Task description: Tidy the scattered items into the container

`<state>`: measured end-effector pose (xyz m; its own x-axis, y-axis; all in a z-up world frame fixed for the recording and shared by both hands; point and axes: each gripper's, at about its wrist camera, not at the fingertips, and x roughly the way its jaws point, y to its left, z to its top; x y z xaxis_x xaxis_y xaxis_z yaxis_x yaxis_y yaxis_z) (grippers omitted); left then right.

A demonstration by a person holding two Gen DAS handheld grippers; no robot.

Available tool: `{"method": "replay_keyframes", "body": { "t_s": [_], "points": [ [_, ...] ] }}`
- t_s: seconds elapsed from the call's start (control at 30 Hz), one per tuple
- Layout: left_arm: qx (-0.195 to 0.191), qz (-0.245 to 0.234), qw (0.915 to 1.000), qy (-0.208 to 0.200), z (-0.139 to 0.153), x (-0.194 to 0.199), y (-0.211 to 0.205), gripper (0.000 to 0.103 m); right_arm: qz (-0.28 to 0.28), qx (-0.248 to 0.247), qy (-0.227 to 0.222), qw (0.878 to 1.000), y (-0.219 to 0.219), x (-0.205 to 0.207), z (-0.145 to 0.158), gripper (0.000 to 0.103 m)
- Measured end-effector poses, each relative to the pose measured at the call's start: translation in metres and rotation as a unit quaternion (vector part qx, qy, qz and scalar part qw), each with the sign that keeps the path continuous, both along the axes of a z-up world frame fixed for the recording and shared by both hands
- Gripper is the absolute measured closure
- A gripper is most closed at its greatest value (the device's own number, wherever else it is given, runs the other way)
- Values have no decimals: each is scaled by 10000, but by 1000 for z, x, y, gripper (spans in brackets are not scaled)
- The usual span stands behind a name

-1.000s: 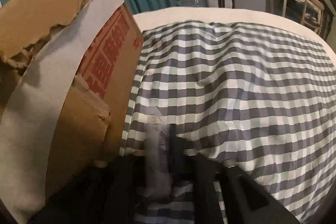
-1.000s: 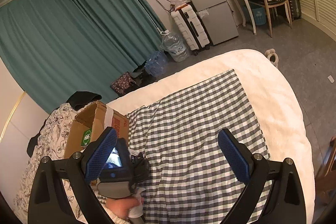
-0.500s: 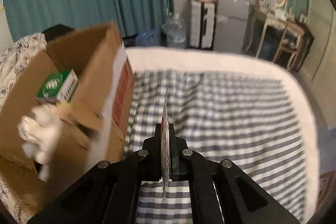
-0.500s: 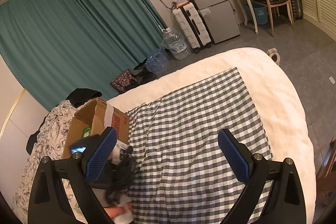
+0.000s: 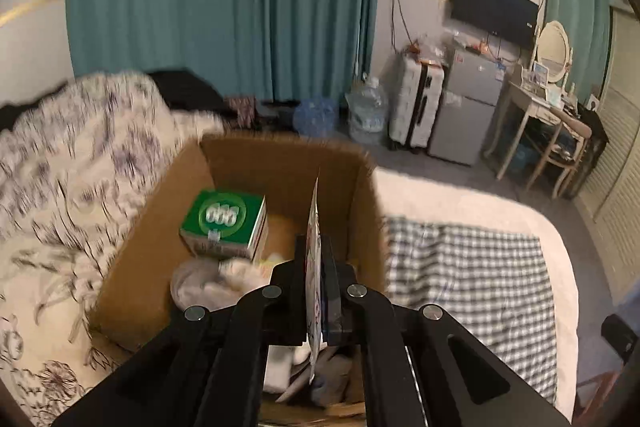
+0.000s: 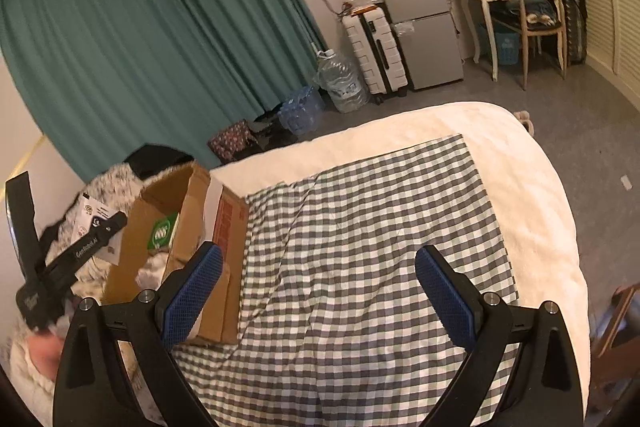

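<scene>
Left wrist view: I am pinching a thin flat card [image 5: 313,227] edge-on in my left claw [image 5: 316,291], its pads pressed against both faces, above the open cardboard box [image 5: 360,195]. Inside the box, a green carton [image 5: 222,221] is leaning beside crumpled white items [image 5: 212,281]. That box is sitting at the left edge of the bed [image 6: 540,187], touching the checked cloth [image 6: 380,227]. My right claw [image 6: 318,291] is hanging spread wide above the cloth, gripping nothing.

Brown box [image 5: 276,163], grey-checked cloth [image 6: 380,247]
</scene>
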<state>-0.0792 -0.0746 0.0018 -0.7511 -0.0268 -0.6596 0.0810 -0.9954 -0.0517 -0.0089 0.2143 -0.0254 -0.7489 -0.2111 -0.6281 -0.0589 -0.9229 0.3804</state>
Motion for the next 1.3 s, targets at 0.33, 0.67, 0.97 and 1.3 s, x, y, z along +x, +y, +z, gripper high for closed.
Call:
{"method": "replay_keyframes", "body": {
  "t_s": [0.33, 0.67, 0.97, 1.3],
  "points": [
    [-669, -142, 9967, 446, -17, 20, 1, 0, 270, 944, -54, 9952, -55, -7, -15, 6],
    [-347, -208, 9991, 139, -11, 61, -6, 0, 223, 1302, 150, 9911, -89, 8, -3, 0],
    [-107, 177, 9994, 284, 0, 67, -18, 0, 132, 1306, 363, 9907, -89, 15, 7, 0],
    [-122, 149, 9998, 49, -17, 52, -11, 0, -20, 1137, 240, 9932, -77, 1, -4, 0]
  ]
}}
